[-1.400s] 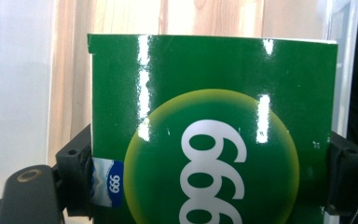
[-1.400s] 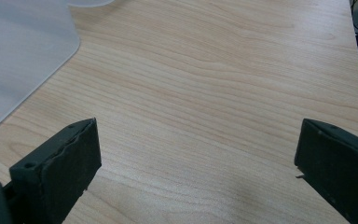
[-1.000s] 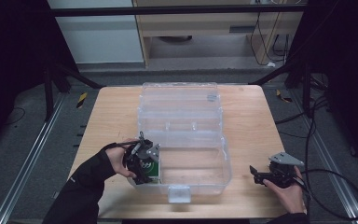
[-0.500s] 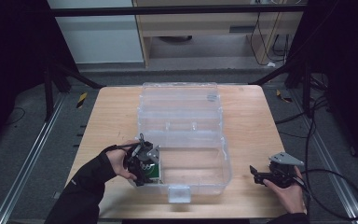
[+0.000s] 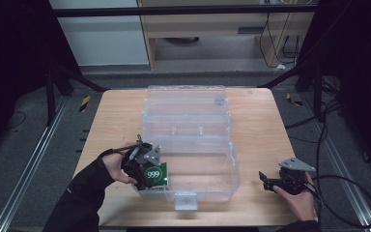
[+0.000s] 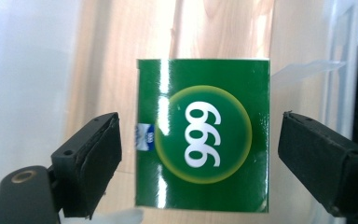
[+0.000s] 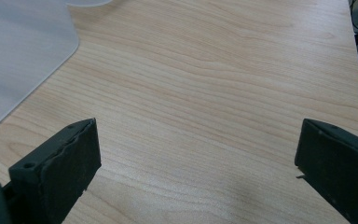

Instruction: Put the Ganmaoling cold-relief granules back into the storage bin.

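A green box marked "999" (image 5: 156,175) (image 6: 203,135) lies flat in the front left corner of a clear plastic case (image 5: 224,145). My left gripper (image 5: 146,170) (image 6: 198,154) hangs right over it, open. Its jaws stand on either side of the green box with a gap at each side, touching nothing. My right gripper (image 5: 268,182) (image 7: 198,158) is open and holds nothing. It is low over the bare wooden table (image 7: 214,84), to the right of the case, whose rounded corner (image 7: 23,51) shows at the upper left.
The case's clear lid (image 5: 186,104) lies open behind it toward the far edge. A latch tab (image 5: 185,199) sticks out at the case's front. Bare tabletop (image 5: 111,125) lies left and right of the case. Cables (image 5: 348,193) trail past the table's right edge.
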### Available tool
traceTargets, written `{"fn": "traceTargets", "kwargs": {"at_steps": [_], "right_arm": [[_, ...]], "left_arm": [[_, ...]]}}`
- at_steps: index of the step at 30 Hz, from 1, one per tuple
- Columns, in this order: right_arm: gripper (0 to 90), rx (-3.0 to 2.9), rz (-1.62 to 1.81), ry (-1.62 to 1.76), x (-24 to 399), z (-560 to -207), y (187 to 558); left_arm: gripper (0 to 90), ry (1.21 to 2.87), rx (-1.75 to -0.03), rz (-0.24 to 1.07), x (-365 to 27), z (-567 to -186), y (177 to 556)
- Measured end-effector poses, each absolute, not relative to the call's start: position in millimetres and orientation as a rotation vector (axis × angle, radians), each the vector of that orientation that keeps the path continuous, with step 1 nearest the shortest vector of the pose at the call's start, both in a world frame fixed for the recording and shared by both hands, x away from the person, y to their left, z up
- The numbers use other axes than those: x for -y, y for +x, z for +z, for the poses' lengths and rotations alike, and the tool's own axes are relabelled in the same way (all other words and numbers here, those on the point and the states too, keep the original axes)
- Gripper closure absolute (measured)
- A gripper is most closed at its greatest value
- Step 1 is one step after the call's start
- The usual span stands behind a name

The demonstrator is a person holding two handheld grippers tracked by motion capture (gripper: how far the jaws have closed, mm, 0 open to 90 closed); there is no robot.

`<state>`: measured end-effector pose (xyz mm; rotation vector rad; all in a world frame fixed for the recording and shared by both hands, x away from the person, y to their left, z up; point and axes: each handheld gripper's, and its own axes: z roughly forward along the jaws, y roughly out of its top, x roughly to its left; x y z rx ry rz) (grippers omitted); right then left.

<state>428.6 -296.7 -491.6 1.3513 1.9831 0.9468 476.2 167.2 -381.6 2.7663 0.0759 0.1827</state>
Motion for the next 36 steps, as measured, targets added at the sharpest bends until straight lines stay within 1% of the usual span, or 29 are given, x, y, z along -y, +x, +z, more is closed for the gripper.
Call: {"fn": "traceTargets", "kwargs": {"at_steps": [5, 9, 15, 17, 19, 23, 25, 26, 35, 36], "right_arm": [[0.6, -1.982, 0.949, 1.36, 296.8, -491.5, 427.9], [0.8, -1.98, 0.955, 1.362, 297.0, -491.6, 427.8], [1.0, -1.977, 0.955, 1.365, 297.5, -491.7, 427.4], [1.0, -1.976, 0.954, 1.365, 297.6, -491.6, 427.3], [1.2, -1.975, 0.955, 1.365, 297.9, -491.4, 426.9], [1.2, -1.973, 0.954, 1.367, 298.3, -491.7, 426.6], [1.2, -1.97, 0.953, 1.37, 298.5, -491.7, 426.5], [1.2, -1.967, 0.954, 1.372, 298.5, -491.7, 426.5], [1.2, -1.948, 0.946, 1.38, 301.2, -492.2, 425.6], [1.2, -1.948, 0.946, 1.38, 301.2, -492.2, 425.6]], "left_arm": [[14.7, 2.688, -0.128, 0.22, -180.0, -367.8, 472.7], [16.9, 2.614, -0.195, 0.282, -201.8, -357.4, 468.5], [17.5, 2.525, -0.341, 0.364, -233.5, -357.8, 464.4], [17.4, 2.512, -0.362, 0.37, -237.5, -358.6, 464.5], [17.4, 2.453, -0.445, 0.394, -253.2, -364.1, 464.9], [17.1, 2.364, -0.568, 0.411, -272.1, -377.7, 466.0], [17.0, 2.347, -0.592, 0.416, -275.2, -381.0, 466.2], [17.0, 2.309, -0.652, 0.429, -282.5, -390.3, 466.9], [17.2, 2.11, -0.925, 0.499, -310.0, -432.3, 468.0], [17.2, 2.11, -0.925, 0.499, -310.0, -432.3, 468.0]]}}
